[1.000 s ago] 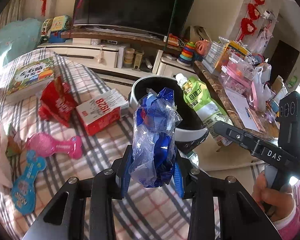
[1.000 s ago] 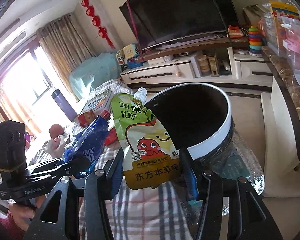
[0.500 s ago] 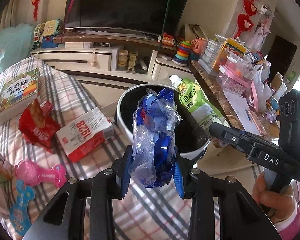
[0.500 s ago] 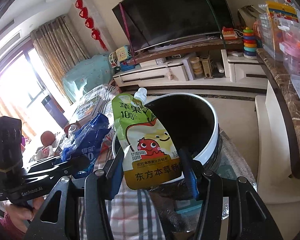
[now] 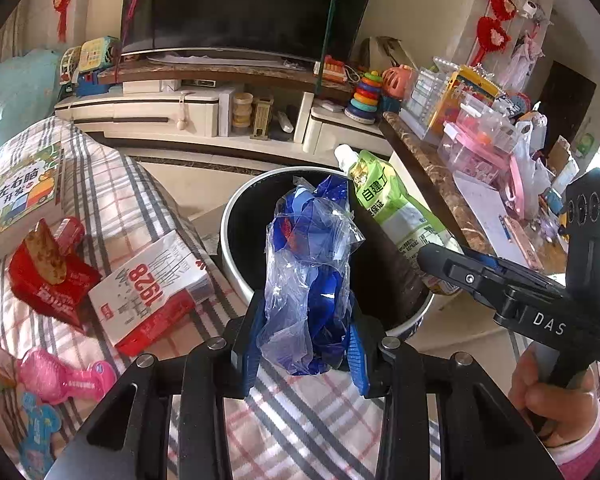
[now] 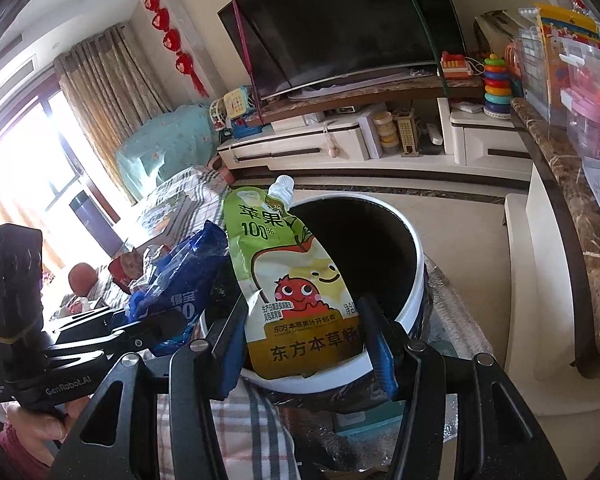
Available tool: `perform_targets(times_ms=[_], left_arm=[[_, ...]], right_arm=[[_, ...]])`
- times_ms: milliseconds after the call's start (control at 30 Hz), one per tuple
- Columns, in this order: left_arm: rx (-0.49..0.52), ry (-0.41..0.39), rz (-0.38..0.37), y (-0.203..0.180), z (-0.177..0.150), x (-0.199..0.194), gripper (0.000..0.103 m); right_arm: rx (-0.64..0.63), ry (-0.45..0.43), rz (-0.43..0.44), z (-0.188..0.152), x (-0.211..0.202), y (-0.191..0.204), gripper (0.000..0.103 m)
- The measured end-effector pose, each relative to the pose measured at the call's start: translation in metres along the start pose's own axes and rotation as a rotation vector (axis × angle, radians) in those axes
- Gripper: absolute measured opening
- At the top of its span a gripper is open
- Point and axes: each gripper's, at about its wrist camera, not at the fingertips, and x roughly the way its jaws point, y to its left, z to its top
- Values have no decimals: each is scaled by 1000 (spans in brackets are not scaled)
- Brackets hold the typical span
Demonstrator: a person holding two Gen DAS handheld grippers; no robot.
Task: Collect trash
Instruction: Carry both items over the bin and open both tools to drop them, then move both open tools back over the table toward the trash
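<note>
My left gripper is shut on a crumpled blue and clear plastic wrapper, held upright over the near rim of the white bin with a black inside. My right gripper is shut on a green juice pouch with a white cap, held over the bin at its near edge. The pouch also shows in the left wrist view at the bin's right rim, and the wrapper in the right wrist view.
On the plaid cloth left of the bin lie a red and white box, a red snack packet, a children's book and pink toys. A marble counter with clutter stands right; a TV cabinet behind.
Both grippers have moved forward with their loads, closer to and over the bin. The bin looks larger and nearer in both views. Both grips are unchanged.
</note>
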Motion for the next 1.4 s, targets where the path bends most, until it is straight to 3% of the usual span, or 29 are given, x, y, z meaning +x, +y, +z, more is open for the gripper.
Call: perform_targets(times_ms=[667, 767, 833, 900, 1167, 1400], left_arm=[[2, 25, 12, -3, 27, 38, 37], [-7, 32, 7, -4, 30, 41, 42], [-19, 34, 5, -3, 31, 42, 53], [-28, 32, 10, -2, 30, 42, 54], [-57, 22, 6, 9, 16, 26, 56], [-85, 9, 26, 22, -16, -5, 58]], right_arm=[[-2, 38, -24, 12, 20, -9, 53], [6, 42, -27, 14, 22, -11, 54], [12, 49, -22, 15, 23, -11, 55], [6, 45, -22, 16, 23, -11, 57], [35, 34, 1, 15, 17, -13, 57], [29, 19, 14, 7, 9, -1, 69]])
